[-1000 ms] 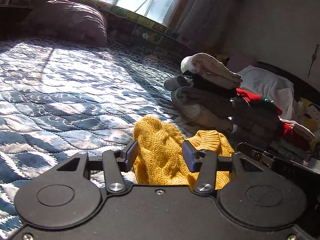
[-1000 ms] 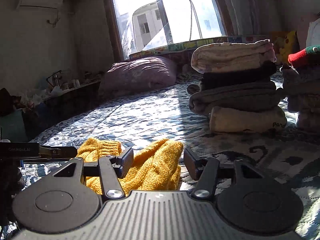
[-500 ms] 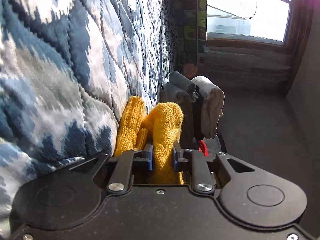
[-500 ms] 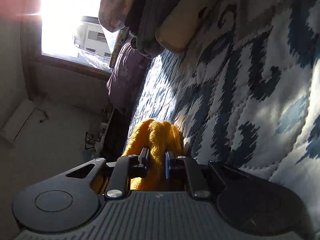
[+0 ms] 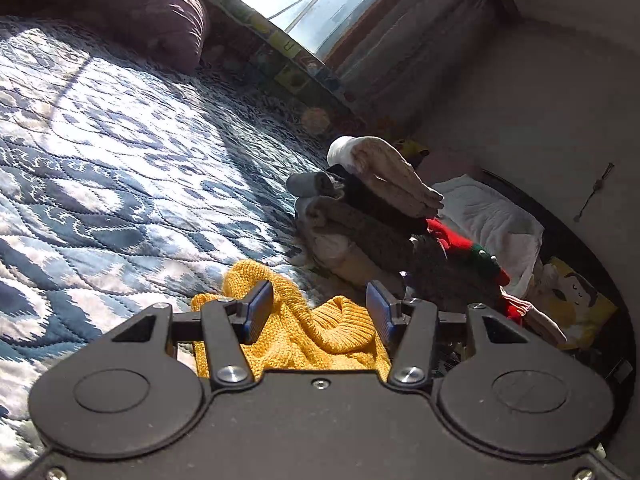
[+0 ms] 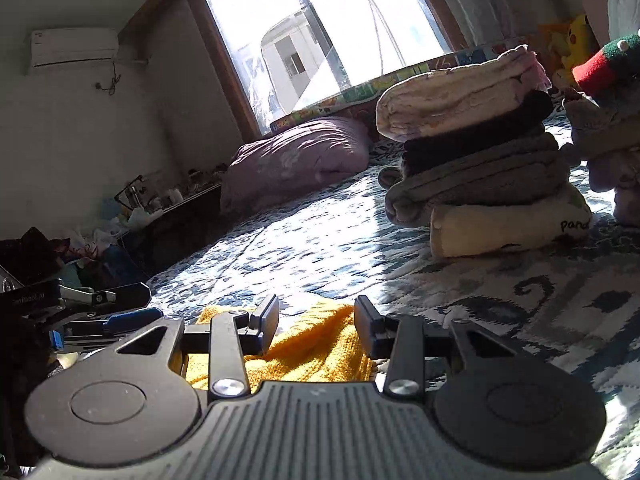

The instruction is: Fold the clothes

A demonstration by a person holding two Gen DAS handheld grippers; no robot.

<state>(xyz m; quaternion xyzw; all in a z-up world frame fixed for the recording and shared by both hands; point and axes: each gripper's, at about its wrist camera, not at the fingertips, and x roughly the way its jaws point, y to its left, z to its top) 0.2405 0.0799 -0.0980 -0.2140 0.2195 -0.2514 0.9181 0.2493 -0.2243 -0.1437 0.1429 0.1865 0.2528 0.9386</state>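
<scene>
The yellow knit sweater lay crumpled on a blue-and-white quilted bedspread, at its near edge, just in front of both tools. The bedspread was patched with hard sunlight from a large window on the far side of the sweater, and a band of colourful printed panels ran along the sill. A purple pillow sat at the head of the bed, well beyond the sweater and below the window. Beyond the sweater and to its right stood a stack of folded clothes, cream on top, then black, grey and a pale roll at the bottom, resting on the bedspread apart from the sweater. A second pile beside it carried a red-and-green knit item, and a white folded cloth lay behind that. High on the wall left of the window hung an air conditioner, with a cluttered low shelf beneath it. The left gripper hung low over the sweater with its jaws spread wide, the knit bunched between and below them but not pinched. The right gripper sat level over the sweater's other part, jaws likewise apart and holding nothing. In the right wrist view the left gripper's fingers showed at the left edge, beside the sweater.
</scene>
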